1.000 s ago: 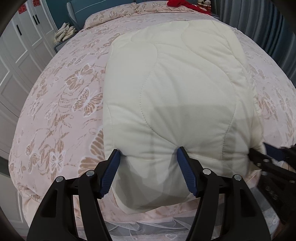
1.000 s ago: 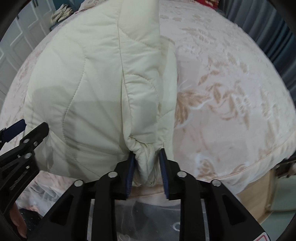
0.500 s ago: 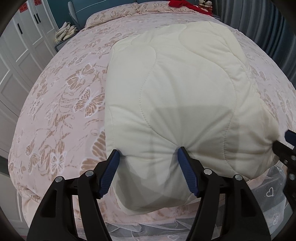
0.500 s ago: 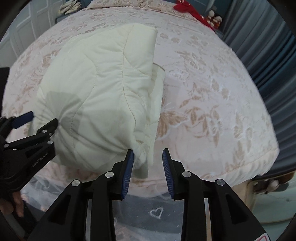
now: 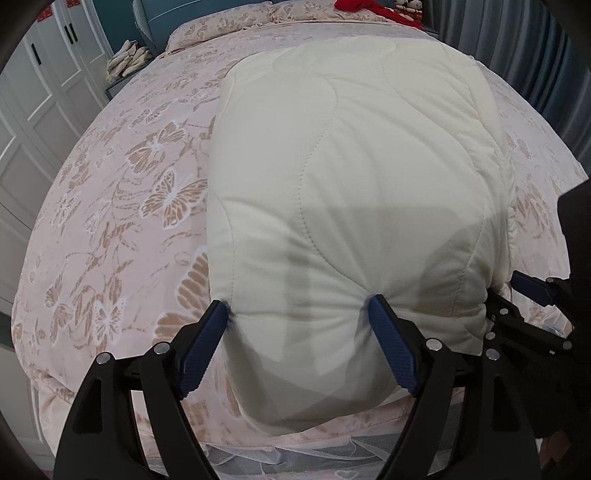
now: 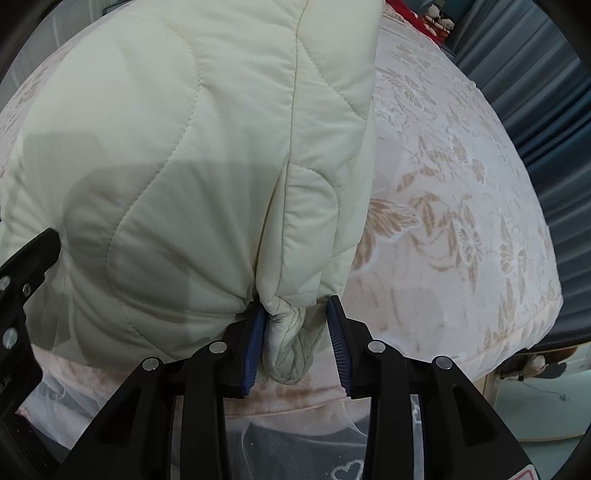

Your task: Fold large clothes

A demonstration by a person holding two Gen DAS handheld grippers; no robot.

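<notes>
The fingers [image 5: 207, 343] of the left gripper [image 5: 299, 314] stand wide, straddling the near edge of the cream quilted jacket [image 5: 351, 192]; both blue pads dent the padding, so they are grasping a broad fold of it, and these jaws have just been opening wider with the fabric still between them. The fingers [image 6: 338, 339] of the right gripper [image 6: 295, 314] sit closer together around a bunched cuff [image 6: 291, 350] that hangs down between them. The pad at 9 o'clock of the cuff touches it; the pad at 3 o'clock stands just clear. These jaws have also just been opening, so the grip reads as released with the cuff between the pads.

The jacket lies flat on the bed [image 5: 110, 206], folded into a long panel running from the foot edge up toward 12 o'clock. The bedspread is pink with tan butterflies. In the right wrist view a narrow fold of sleeve [image 6: 332, 147] lies along the jacket's 3 o'clock side and ends in the cuff. From the left wrist view the right gripper shows at 3 o'clock of the jacket's near corner. White wardrobe doors [image 5: 40, 110] stand at 10 o'clock, and grey-blue curtains [image 6: 535, 92] hang at 2 o'clock. A red item [image 5: 362, 5] lies near the pillows at 12 o'clock.
</notes>
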